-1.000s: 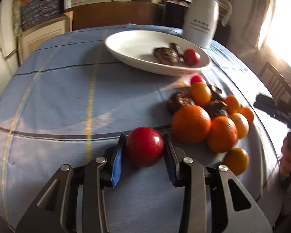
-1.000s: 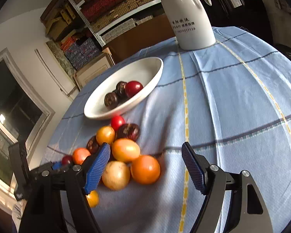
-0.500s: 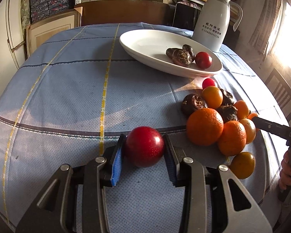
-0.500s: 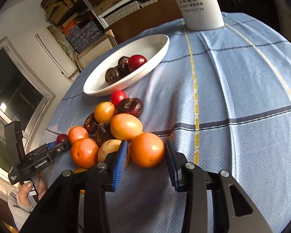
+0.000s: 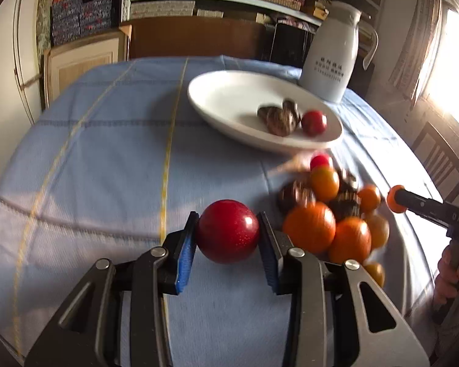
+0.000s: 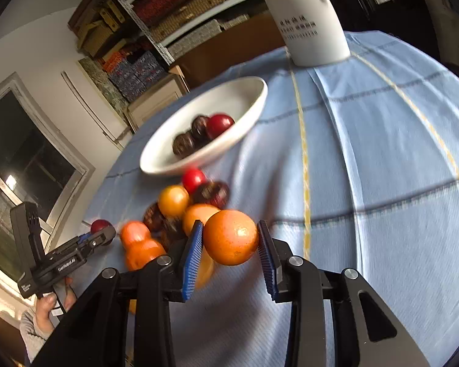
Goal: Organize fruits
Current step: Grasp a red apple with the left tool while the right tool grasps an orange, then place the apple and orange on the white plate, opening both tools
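My left gripper (image 5: 228,240) is shut on a glossy red round fruit (image 5: 226,229), near the front of the blue checked tablecloth. My right gripper (image 6: 231,244) is shut on an orange (image 6: 229,234), its blue pads pressing both sides, at the near edge of the fruit pile (image 6: 174,202). The pile of oranges, small yellow-orange fruits, dark brown fruits and a small red one (image 5: 321,183) lies right of my left gripper. Behind it stands a white oval bowl (image 5: 217,91) holding two dark brown fruits and a red one (image 5: 313,122).
A tall white jug (image 5: 333,61) stands behind the bowl at the table's far side. Shelves with boxes and a wooden cabinet line the wall beyond. A person's hand (image 6: 49,305) holds the left gripper's handle at the table's edge. Bare cloth (image 6: 382,168) stretches right of the pile.
My right gripper's jaws came in from wide apart and closed on the orange. The left gripper kept its hold on the red fruit, and both views shifted only slightly.
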`<state>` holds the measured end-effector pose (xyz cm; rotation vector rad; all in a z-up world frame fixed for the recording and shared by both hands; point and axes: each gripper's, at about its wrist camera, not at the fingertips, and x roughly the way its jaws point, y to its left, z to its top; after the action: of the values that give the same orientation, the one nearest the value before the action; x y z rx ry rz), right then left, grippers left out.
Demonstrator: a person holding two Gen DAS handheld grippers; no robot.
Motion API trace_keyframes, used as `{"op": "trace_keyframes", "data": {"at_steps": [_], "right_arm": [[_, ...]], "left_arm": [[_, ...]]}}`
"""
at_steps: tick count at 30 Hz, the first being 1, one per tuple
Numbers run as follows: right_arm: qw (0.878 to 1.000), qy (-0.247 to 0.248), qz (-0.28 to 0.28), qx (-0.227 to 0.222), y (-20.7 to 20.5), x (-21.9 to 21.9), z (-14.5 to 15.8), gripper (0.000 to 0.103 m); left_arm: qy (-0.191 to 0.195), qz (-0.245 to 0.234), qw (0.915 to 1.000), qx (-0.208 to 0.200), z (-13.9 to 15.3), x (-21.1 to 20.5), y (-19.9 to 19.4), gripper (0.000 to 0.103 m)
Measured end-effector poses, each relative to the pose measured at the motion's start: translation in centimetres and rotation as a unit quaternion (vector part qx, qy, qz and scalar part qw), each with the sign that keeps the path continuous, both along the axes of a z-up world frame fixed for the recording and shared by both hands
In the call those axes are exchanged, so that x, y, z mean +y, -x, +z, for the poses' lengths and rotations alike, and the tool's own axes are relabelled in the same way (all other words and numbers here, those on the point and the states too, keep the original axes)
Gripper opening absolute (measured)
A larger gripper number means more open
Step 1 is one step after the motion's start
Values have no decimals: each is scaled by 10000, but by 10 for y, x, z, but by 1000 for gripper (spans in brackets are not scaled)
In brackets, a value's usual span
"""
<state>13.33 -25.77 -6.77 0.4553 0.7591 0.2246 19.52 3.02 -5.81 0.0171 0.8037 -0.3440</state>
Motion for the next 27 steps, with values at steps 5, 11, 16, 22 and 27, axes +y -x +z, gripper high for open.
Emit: {"op": "trace_keyframes", "data": {"at_steps": [5, 11, 16, 22, 27], "right_arm": [[9992, 322, 29, -230, -37, 6, 36, 36], [9988, 424, -87, -242, -107, 13, 48, 36], [9986, 505, -183, 23, -170, 16, 30, 36], [9972, 696, -147, 247, -195, 23, 13, 43], [9982, 561, -234, -24, -175, 18, 32, 45]], "left_arm": [[-11, 52, 9998, -212, 34, -17, -43, 37], [-7, 132, 9998, -175, 37, -41, -105, 37], [-120, 149, 9998, -17, 17, -54, -141, 37], [-334, 13, 9994, 60, -1, -61, -149, 49], [-434, 18, 9987, -266, 11, -65, -131, 67]]}}
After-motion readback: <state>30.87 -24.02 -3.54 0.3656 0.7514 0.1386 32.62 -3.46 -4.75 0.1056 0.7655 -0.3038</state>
